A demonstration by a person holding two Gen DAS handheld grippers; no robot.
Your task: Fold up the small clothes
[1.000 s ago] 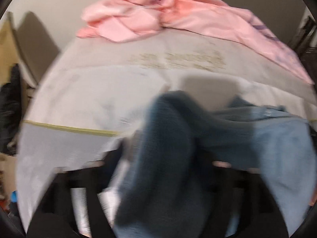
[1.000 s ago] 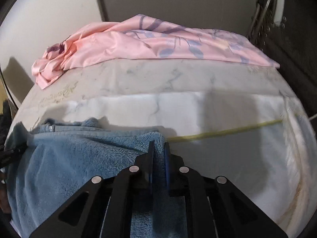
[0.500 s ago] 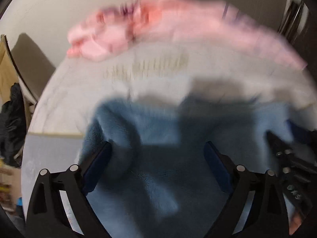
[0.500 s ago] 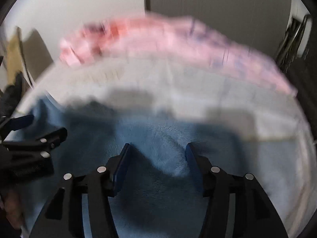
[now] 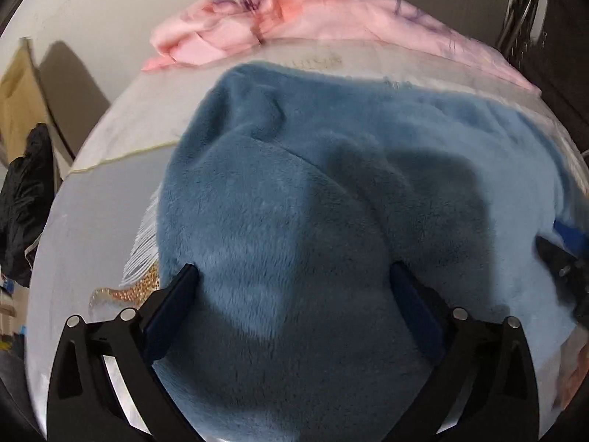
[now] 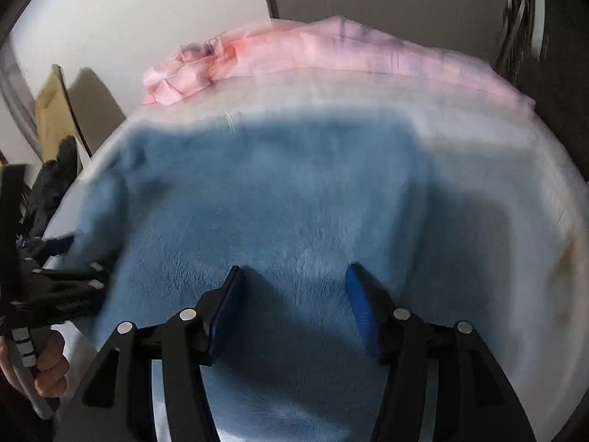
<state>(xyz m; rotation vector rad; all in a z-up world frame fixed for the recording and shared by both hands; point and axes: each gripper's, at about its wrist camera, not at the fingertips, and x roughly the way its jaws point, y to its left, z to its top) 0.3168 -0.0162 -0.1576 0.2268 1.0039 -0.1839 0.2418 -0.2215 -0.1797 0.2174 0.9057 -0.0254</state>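
Surface: I worked over a bed [image 5: 110,199], its bare top pale grey-white with faint marbled marks and a thin yellow piping line [image 5: 121,154] crossing it on my left.
Nearest me: a blue fleece garment [image 5: 313,202] lay spread directly on the bed and covered most of its middle; its far edge stopped short of the pink cloth.
Far edge: a crumpled pink cloth [image 5: 294,18] with purple markings lay along the back of the bed, bunched towards my left.
Left of the fleece: a small orange speckled patch [image 5: 129,291] showed just beside it; I could not tell what it was.
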